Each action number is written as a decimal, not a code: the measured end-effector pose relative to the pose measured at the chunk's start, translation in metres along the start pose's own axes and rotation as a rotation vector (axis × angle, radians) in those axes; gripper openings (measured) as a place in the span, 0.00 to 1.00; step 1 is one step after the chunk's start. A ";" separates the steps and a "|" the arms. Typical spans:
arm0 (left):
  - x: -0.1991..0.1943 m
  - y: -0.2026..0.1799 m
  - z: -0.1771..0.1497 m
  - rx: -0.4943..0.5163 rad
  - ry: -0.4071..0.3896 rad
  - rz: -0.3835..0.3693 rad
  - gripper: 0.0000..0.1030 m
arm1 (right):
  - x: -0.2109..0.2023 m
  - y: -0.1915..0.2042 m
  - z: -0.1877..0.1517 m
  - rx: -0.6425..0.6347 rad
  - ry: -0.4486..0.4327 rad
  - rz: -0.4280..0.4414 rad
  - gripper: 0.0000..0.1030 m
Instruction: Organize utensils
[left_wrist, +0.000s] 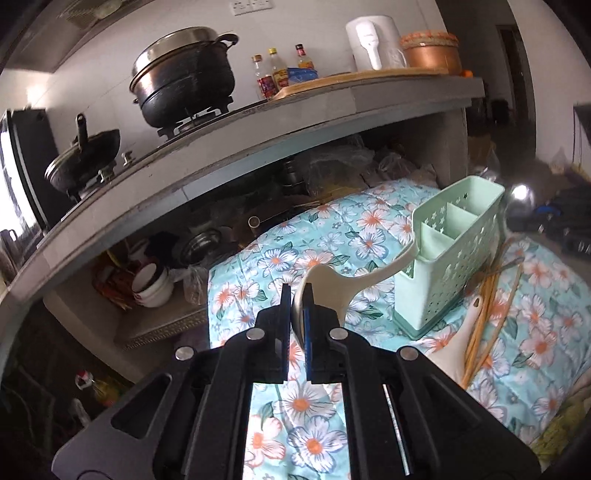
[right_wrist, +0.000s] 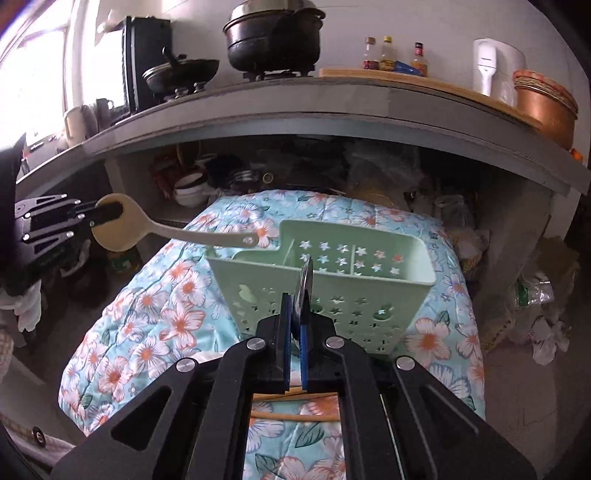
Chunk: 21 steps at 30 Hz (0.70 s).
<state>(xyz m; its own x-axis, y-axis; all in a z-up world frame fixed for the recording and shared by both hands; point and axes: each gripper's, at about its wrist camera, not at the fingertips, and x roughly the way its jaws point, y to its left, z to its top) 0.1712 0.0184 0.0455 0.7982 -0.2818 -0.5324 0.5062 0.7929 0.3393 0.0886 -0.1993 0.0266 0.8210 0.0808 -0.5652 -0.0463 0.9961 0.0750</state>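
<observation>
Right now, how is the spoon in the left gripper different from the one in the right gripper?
The cream ladle is plastic-looking with a big round bowl; the metal spoon is shiny and shows only a thin edge. The ladle's handle reaches the green caddy's left end, while the metal spoon sits at its front wall. Both are gripped by their bowls.

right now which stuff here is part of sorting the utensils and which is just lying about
In the job:
- cream ladle in the left gripper
- metal spoon in the right gripper
- green caddy
- chopsticks
- white spoon

Lying about:
- black pot
- sauce bottles
- white kettle
- copper bowl
</observation>
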 end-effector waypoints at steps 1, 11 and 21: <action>0.003 -0.004 0.004 0.040 0.013 0.012 0.05 | -0.006 -0.004 0.000 0.015 -0.011 0.004 0.04; 0.030 -0.030 0.048 0.355 0.134 0.007 0.05 | -0.052 -0.045 0.020 0.105 -0.171 0.040 0.04; 0.070 -0.053 0.076 0.391 0.210 -0.111 0.06 | -0.082 -0.078 0.051 0.184 -0.284 0.134 0.04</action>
<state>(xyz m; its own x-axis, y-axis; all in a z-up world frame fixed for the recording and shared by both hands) 0.2250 -0.0841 0.0497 0.6691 -0.2061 -0.7140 0.7025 0.4889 0.5172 0.0538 -0.2850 0.1092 0.9410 0.1716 -0.2917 -0.0822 0.9520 0.2947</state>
